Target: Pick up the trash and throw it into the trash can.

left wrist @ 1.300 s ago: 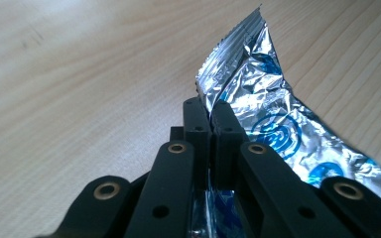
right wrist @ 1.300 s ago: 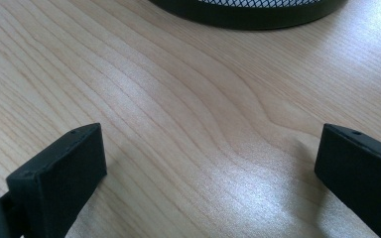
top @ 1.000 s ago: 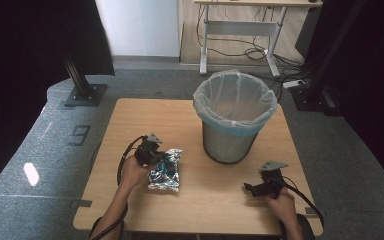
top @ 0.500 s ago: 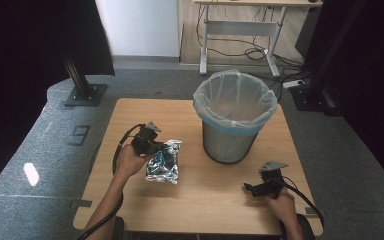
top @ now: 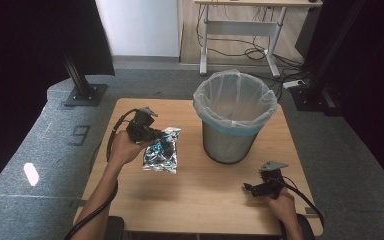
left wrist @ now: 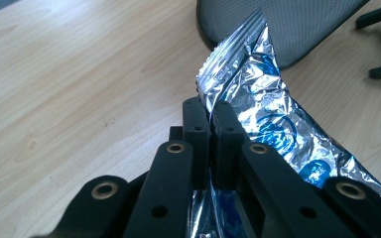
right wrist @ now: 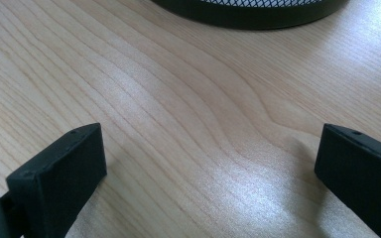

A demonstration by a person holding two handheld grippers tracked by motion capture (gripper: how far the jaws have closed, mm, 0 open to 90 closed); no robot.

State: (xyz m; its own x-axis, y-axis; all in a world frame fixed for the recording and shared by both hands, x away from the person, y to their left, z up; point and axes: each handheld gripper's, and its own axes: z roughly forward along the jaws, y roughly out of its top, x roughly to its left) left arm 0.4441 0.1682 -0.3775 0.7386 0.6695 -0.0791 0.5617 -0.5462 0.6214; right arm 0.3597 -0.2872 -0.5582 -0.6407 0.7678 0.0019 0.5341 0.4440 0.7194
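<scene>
Right now our left gripper (left wrist: pixel 211 111) has its jaws pressed together on the crimped edge of the foil packet (top: pixel 161 155), which hangs over the table (top: pixel 205 200) beside the bin (top: pixel 235 117), while our right gripper (right wrist: pixel 208 163) rests spread and empty on the wood. With so thin a pinch, we judge the slick foil could slip or snag the bin's liner rim. We cannot make out the packet's print or contents.

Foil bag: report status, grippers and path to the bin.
Left gripper shut on foil bag, lifted. Right gripper open, on table. Bin beside bag, nothing between.
</scene>
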